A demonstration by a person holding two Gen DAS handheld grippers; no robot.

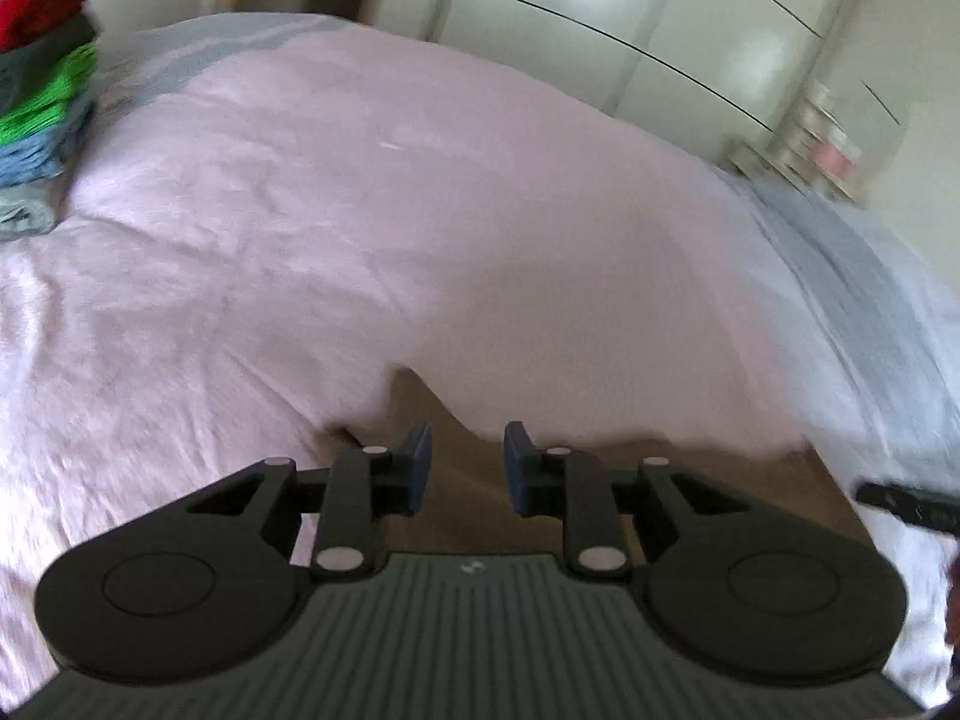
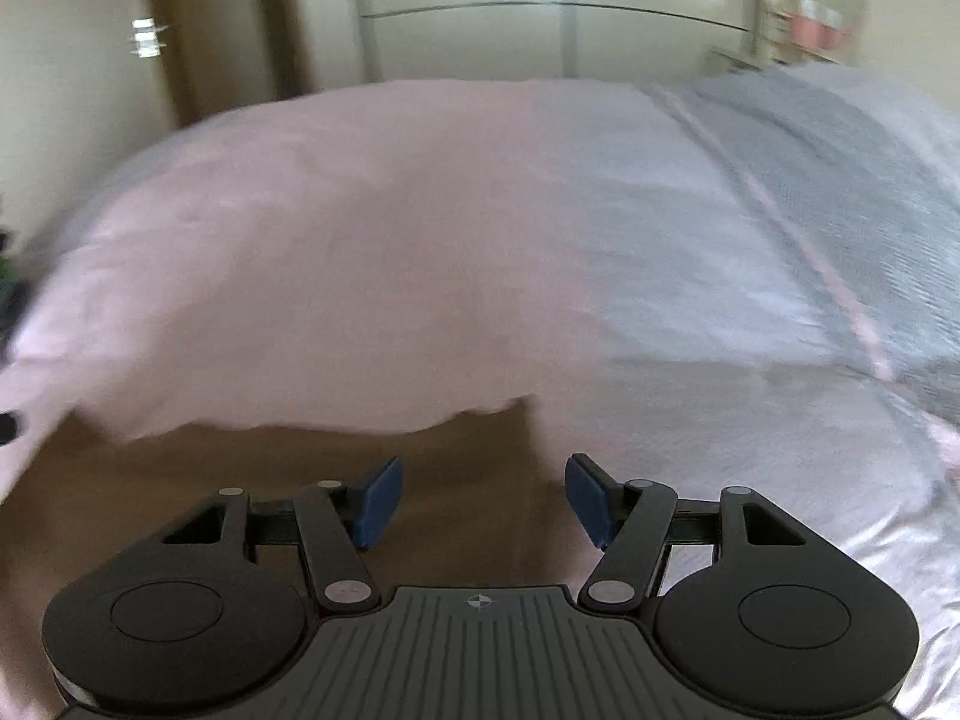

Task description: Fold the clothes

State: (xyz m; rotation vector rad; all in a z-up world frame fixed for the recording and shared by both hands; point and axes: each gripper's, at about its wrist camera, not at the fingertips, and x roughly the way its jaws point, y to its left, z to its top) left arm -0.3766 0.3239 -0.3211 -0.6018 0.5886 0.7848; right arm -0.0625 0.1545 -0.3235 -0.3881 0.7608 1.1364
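A stack of folded clothes [image 1: 42,78] in red, grey, green and blue sits at the far left of the bed in the left wrist view. My left gripper [image 1: 467,468] is open and empty, held over the near edge of the pale pink bedspread [image 1: 360,210], above brown floor. My right gripper [image 2: 480,501] is open wider and empty, also at the bed's near edge, over the bedspread [image 2: 390,240] and floor. No loose garment shows between the fingers in either view. Both views are motion-blurred.
A grey striped blanket [image 2: 840,192] lies on the right part of the bed. White wardrobe doors [image 1: 630,18] stand behind the bed. A shelf with small items [image 1: 822,132] stands at the right. Brown floor [image 2: 240,480] shows under both grippers. A dark object [image 1: 906,504] pokes in at the right edge.
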